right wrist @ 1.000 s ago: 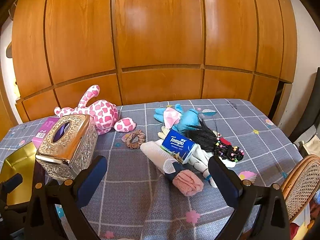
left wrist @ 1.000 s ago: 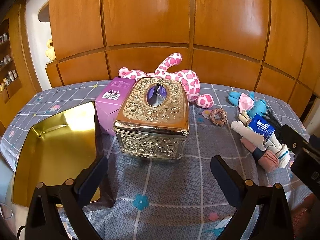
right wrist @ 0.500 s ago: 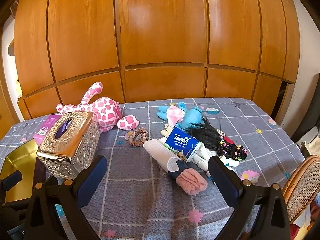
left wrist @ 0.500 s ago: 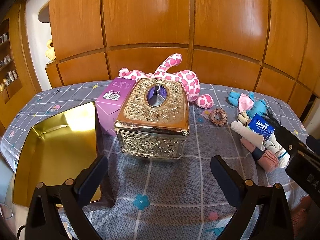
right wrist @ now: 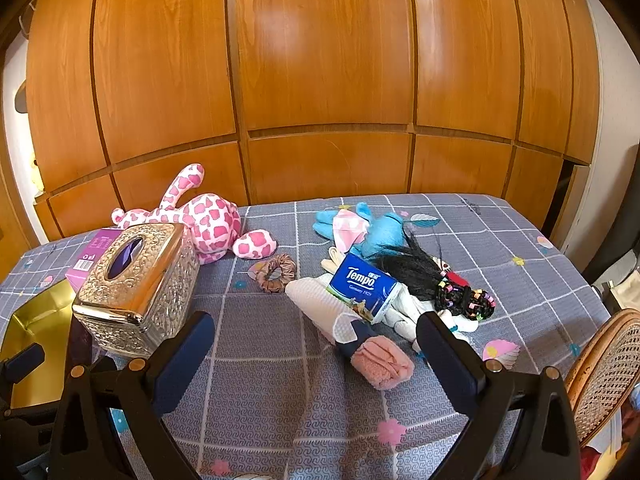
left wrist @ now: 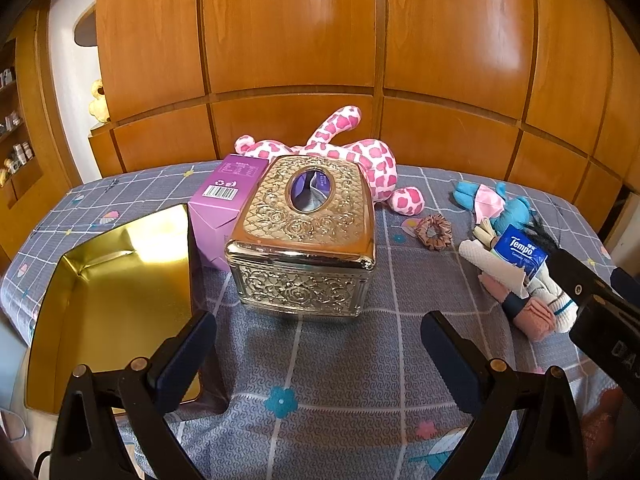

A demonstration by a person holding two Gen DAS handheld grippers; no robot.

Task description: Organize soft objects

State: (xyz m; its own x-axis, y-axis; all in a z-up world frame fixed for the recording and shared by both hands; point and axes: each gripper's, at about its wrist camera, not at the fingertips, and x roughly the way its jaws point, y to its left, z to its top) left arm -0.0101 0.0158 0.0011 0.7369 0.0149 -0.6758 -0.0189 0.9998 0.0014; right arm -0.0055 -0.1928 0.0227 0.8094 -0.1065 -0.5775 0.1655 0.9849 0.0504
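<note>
**Both grippers spread wide over the table, nothing picked up**

Left wrist view: the left gripper [left wrist: 318, 354] has its fingers spread wide with nothing between them, hovering over the grey checked tablecloth [left wrist: 340, 368]. Straight ahead sits the ornate gold tissue box [left wrist: 306, 236], with a purple carton [left wrist: 224, 208] pressed against its left side. Further left is an open gold tin [left wrist: 108, 292], shiny inside, with nothing in it that I can see. Behind the tissue box lies the pink spotted plush toy [left wrist: 360, 160], partly hidden by it. A brown scrunchie [left wrist: 434, 232] lies on the cloth to the right of the box. Past that there's the pile of soft stuff: a blue plush [left wrist: 508, 208], a Tempo tissue pack [left wrist: 520, 252] on top of a white sock [left wrist: 488, 260], and a pink sock [left wrist: 534, 316] at the near end. The right gripper's black body cuts in at the right edge, over part of that pile.

Right wrist view: the right gripper [right wrist: 314, 344] is also wide apart and holding nothing, aimed at the pile. The pink sock [right wrist: 382, 362] sits between the fingers but further out, not touched. The Tempo tissue pack [right wrist: 366, 286] leans on the white sock [right wrist: 324, 308]. A black-haired doll [right wrist: 436, 280] with coloured beads lies just right of the pack, with the blue plush [right wrist: 376, 228] behind it. The scrunchie [right wrist: 276, 272] is left of the pile, near the plush toy [right wrist: 204, 216]. A wicker chair [right wrist: 604, 368] pokes in at the lower right.
</note>
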